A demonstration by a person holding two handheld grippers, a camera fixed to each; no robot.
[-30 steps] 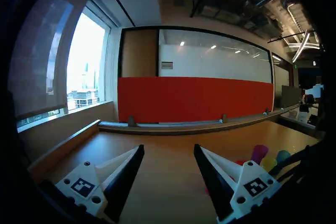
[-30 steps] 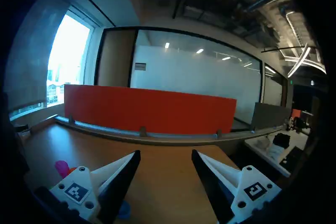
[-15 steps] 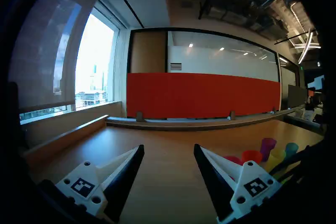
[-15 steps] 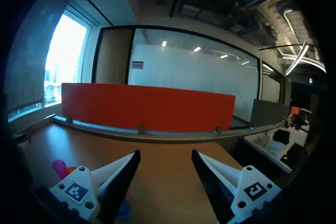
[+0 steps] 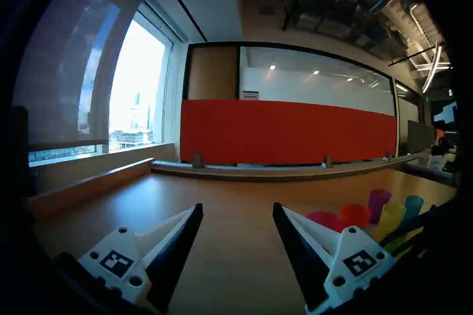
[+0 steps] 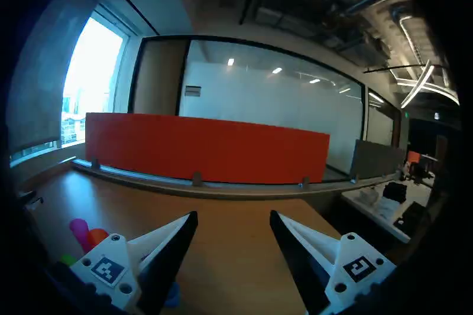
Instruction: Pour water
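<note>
In the left gripper view my left gripper (image 5: 236, 211) hangs open over a wooden desk (image 5: 236, 197), nothing between its fingers. To its right stand several coloured plastic cups: pink (image 5: 322, 218), orange (image 5: 355, 215), purple (image 5: 379, 203), yellow (image 5: 391, 218) and teal (image 5: 412, 205). In the right gripper view my right gripper (image 6: 233, 220) is open too, above the same desk (image 6: 236, 238). At its lower left I see a purple cup (image 6: 77, 229), an orange cup (image 6: 96, 236), a green rim (image 6: 68, 260) and a blue cup (image 6: 172, 295) partly behind the left finger.
A red partition (image 5: 288, 132) runs along the desk's far edge, with a glass wall behind it. A large window (image 5: 133, 105) and a raised wooden ledge (image 5: 88, 182) line the left side. Another desk with dark items (image 6: 393, 205) stands to the right.
Both views have tilted so that more of the desk and cups show. In the left gripper view the cups rose into sight at the right. Both grippers stayed open.
</note>
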